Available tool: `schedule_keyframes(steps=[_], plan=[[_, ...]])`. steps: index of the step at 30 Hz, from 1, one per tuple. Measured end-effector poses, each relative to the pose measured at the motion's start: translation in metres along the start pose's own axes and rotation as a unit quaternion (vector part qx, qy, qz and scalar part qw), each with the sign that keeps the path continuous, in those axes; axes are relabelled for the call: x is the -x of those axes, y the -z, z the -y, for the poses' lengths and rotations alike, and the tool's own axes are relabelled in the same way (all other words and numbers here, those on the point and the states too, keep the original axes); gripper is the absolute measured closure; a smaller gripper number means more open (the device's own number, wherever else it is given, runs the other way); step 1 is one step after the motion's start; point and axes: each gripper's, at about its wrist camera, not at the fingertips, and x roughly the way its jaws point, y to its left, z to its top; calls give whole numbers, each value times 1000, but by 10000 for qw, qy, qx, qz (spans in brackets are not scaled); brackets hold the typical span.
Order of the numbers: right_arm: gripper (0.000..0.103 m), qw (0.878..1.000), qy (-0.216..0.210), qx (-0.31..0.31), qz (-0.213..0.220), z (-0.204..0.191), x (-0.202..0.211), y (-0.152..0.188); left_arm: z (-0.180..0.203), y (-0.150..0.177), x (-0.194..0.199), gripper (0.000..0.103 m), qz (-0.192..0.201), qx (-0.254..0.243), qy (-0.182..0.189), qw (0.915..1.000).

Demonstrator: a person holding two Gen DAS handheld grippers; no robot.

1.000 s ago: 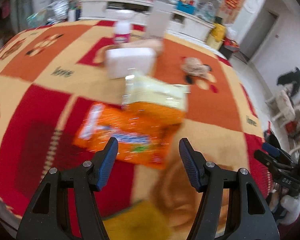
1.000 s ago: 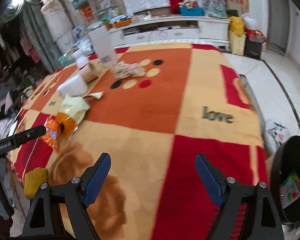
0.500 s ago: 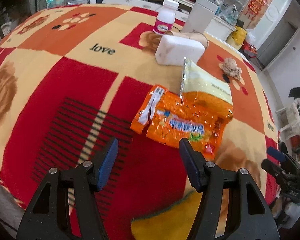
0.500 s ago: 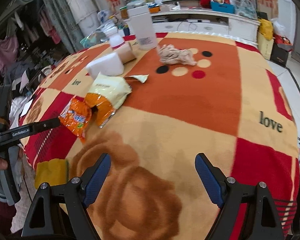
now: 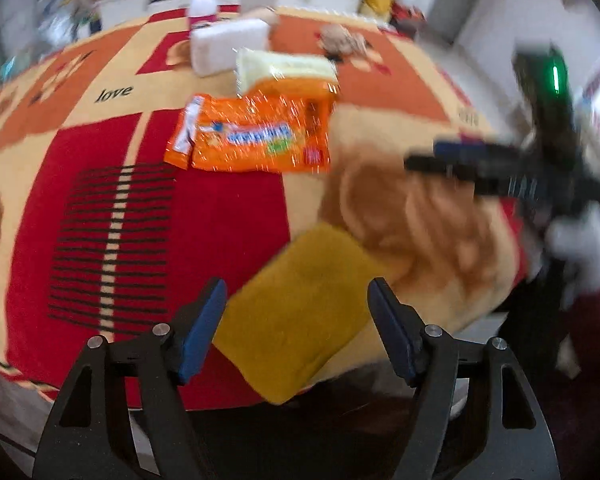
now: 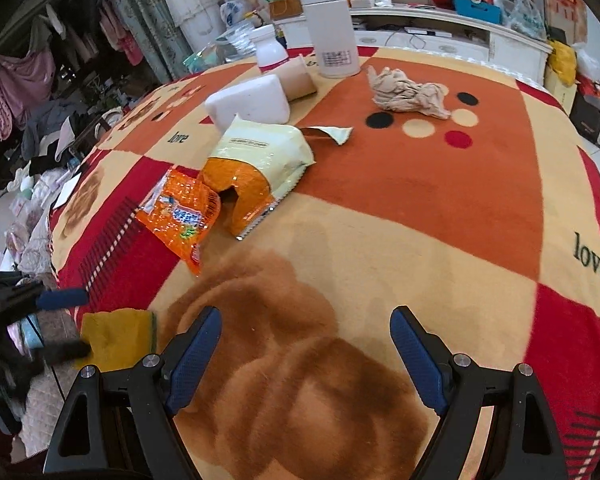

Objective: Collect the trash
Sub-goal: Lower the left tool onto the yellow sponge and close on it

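Note:
An orange snack wrapper (image 5: 252,136) (image 6: 180,212) lies flat on the patterned tablecloth, touching a cream and orange bag (image 5: 284,70) (image 6: 260,160). A torn scrap (image 6: 332,134) and a crumpled brown paper (image 6: 408,92) lie farther back. My left gripper (image 5: 298,332) (image 6: 76,324) hangs over the table's near edge. Its jaws are opening, with a yellow sponge (image 5: 300,312) (image 6: 118,338) between them, and the pads do not press it. My right gripper (image 6: 306,352) (image 5: 480,164) stands open over bare cloth, holding nothing.
At the back stand a white foam block (image 6: 248,102), a paper cup on its side (image 6: 298,80), a white bottle (image 6: 270,50) and a tall white canister (image 6: 334,32). Clothes and clutter fill the floor left of the table (image 6: 500,184). A white cabinet stands behind.
My left gripper swung away from the orange wrapper to the yellow sponge at the near edge, and its jaws widened. The right gripper moved left, bringing the wrappers closer; its jaws stayed the same.

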Motion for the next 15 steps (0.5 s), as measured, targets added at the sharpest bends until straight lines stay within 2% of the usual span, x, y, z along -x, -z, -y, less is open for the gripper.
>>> schedule_keyframes(steps=[4,6,9,12,15], plan=[[19,10000,15,44,-33,-4,-4,-4,14,8,-6,29,141,-569,-279,9979],[19,10000,1,47,-27,-6,-5,-7,13,6,-9,24,162,-576,-354,9976],[19,9999,-28,95,-27,-10,-5,-12,9,3,-10,23,69,-480,-212,9986],[19,9999,-28,165,-5,-16,-6,-17,8,6,-3,24,-14,-612,187,9980],[19,9999,-58,157,-25,-18,-11,-22,7,8,-4,24,-68,-742,170,9971]])
